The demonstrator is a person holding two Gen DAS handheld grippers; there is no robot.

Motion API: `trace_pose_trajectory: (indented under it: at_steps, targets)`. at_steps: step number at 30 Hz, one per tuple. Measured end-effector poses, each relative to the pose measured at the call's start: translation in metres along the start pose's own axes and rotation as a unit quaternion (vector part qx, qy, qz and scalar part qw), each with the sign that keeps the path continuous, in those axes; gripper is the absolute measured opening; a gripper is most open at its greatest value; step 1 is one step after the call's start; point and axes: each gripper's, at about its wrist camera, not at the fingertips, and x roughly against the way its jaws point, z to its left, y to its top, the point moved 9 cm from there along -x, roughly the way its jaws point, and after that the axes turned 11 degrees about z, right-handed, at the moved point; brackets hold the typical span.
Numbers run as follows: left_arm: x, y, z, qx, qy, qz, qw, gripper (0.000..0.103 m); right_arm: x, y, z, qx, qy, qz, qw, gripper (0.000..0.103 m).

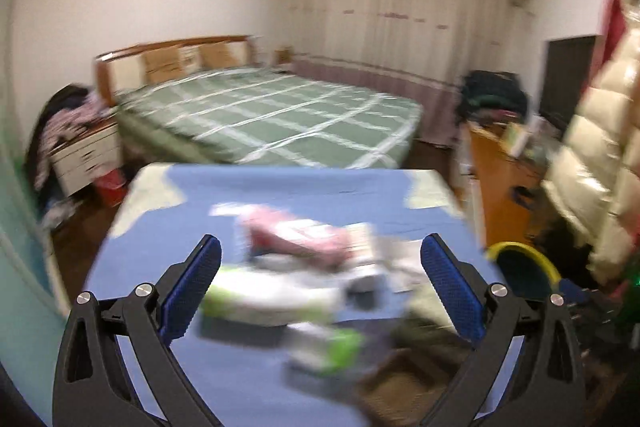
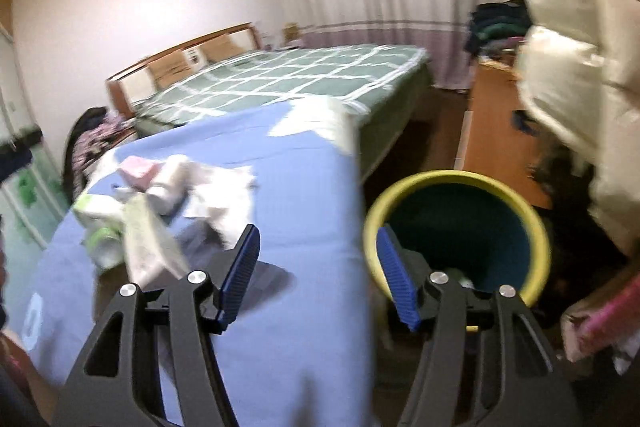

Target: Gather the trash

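A pile of trash (image 1: 304, 267) lies on a table with a blue cloth (image 1: 248, 187): pink and white wrappers, white and green packets, crumpled paper, all blurred. My left gripper (image 1: 320, 279) is open and empty, its jaws spread wide just above the pile. In the right wrist view the pile (image 2: 160, 199) lies to the left on the blue cloth (image 2: 288, 163). My right gripper (image 2: 318, 275) is open and empty, over the table's right edge. A yellow-rimmed bin (image 2: 456, 231) with a dark inside stands on the floor beside that edge; its rim shows in the left wrist view (image 1: 524, 259).
A bed with a green checked cover (image 1: 272, 115) stands behind the table. An orange wooden cabinet (image 1: 504, 187) and a hanging cream padded coat (image 1: 600, 147) are on the right. White drawers with piled clothes (image 1: 76, 147) are at the left. Curtains cover the far wall.
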Motion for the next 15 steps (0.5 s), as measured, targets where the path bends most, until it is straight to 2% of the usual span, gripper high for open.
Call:
trace_pose_trajectory:
  at_steps: [3,7,11,15]
  targets:
    - [-0.013,-0.017,0.051,0.038,0.032,0.011,0.9987,0.098,-0.02,0.014,0.022,0.015,0.017,0.018,1.0,0.058]
    - [-0.028,-0.038,0.09,0.072,0.033,0.032,0.9963,0.098,-0.05,0.023,0.041,0.04,-0.004,0.051,0.998,0.058]
    - [-0.031,-0.045,0.101,0.081,0.041,0.028,0.9955,0.098,-0.064,0.014,0.061,0.055,-0.005,0.073,0.996,0.058]
    - [-0.029,-0.044,0.102,0.083,0.035,0.022,0.9957,0.098,-0.063,0.005,0.095,0.083,0.035,0.076,0.993,0.058]
